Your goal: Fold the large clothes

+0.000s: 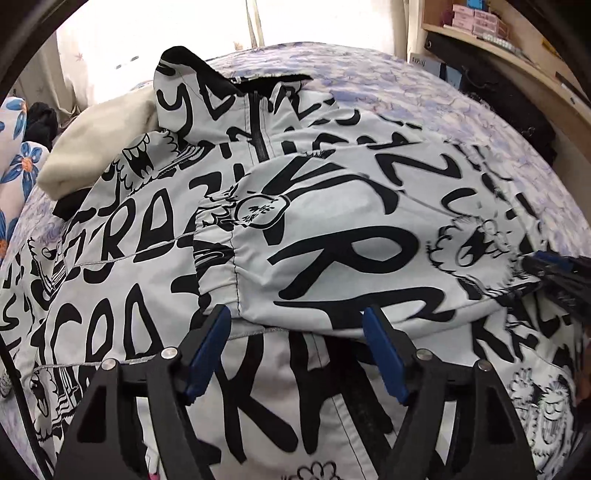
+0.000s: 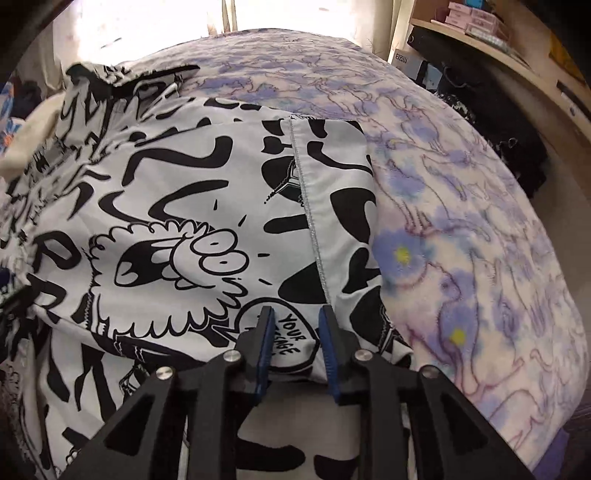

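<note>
A large white jacket (image 1: 155,280) with black graffiti lettering lies spread on a bed, zipper and black collar at the far end. One sleeve (image 1: 332,258) is folded across its front. My left gripper (image 1: 297,317) is open, its blue pads either side of the sleeve's lower edge near the gathered cuff. In the right wrist view the jacket (image 2: 177,206) fills the left half. My right gripper (image 2: 295,315) has its jaws partly apart, with a fold of the jacket's fabric between the pads near a grey seam (image 2: 314,236). The right gripper also shows at the left wrist view's right edge (image 1: 557,273).
The bed is covered by a purple and white floral blanket (image 2: 461,229). A cream garment (image 1: 92,147) lies beside the jacket's collar at the left. Wooden shelves with boxes (image 1: 480,22) and dark items stand to the right of the bed. A bright curtained window is behind.
</note>
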Tool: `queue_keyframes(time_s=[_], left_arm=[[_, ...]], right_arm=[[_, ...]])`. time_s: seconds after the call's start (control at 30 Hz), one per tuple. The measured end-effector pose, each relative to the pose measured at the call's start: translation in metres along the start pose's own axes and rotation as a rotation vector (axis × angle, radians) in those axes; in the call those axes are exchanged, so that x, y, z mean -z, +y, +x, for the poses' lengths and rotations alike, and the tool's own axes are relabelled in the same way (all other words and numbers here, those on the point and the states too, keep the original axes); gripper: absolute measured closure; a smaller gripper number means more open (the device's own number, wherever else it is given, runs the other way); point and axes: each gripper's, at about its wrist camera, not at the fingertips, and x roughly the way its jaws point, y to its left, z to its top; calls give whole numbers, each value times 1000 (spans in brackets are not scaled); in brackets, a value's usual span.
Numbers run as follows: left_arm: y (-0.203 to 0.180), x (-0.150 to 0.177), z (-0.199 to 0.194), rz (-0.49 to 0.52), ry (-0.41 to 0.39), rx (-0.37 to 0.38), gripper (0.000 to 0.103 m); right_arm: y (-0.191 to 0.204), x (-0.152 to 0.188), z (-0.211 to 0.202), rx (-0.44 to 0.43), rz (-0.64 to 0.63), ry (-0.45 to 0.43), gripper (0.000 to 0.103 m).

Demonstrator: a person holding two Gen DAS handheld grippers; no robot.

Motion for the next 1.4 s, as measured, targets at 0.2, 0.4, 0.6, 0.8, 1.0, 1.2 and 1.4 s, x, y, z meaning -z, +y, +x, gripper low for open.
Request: queue_keyframes(time_s=[0.2, 0.4, 0.6, 0.8, 1.0, 1.2, 1.4], left_arm=[[8, 0, -19, -36, -32, 3, 31], [17, 4, -37, -94, -44, 38, 31], [25, 12, -63, -106, -73, 22, 31], [30, 28, -94, -61, -90, -12, 31], [57, 62, -128, -28, -109, -70, 31], [97, 100, -148, -76, -89, -75, 31], [145, 128, -164, -148, -96, -92, 30]], right_arm=[[-11, 2, -5, -58, 82, 25, 76], [0, -2, -2, -14, 57, 38, 75], [7, 2, -2, 23, 33, 0, 73], [2, 8, -25, -45, 125, 26, 73], [23, 32, -74, -94, 165, -27, 73], [73, 57, -114, -133, 91, -85, 73], [136, 63, -140, -175, -26, -129, 73]])
